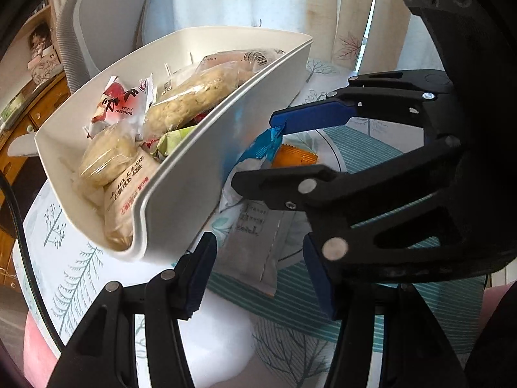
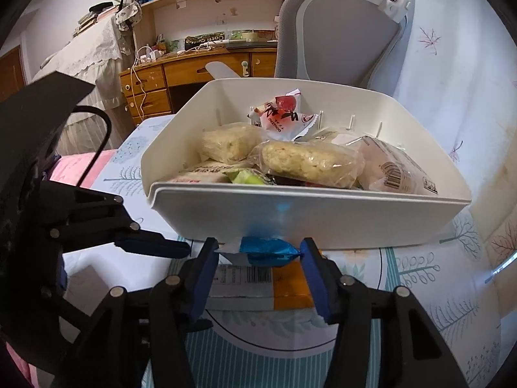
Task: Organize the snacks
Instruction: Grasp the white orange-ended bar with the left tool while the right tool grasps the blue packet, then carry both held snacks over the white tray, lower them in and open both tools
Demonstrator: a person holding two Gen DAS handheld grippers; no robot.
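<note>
The blue-wrapped snack [image 2: 269, 255] lies on the bench [image 2: 416, 271] hard against the front wall of the white bin [image 2: 310, 216], on top of a flat orange and grey packet [image 2: 258, 286]. The right tool [image 2: 261, 273] has its pads at either end of that blue wrapper, seemingly touching the crimped ends, though I cannot tell if it truly grips. The left tool [image 1: 255, 274] stands released over the grey packet, clasping nothing. To do this well, I'd say pinch the blue wrapper firmly at its body, not the crimp, lift clear of the bin wall, then drop it among the rice cakes [image 2: 310, 161] inside.
</note>
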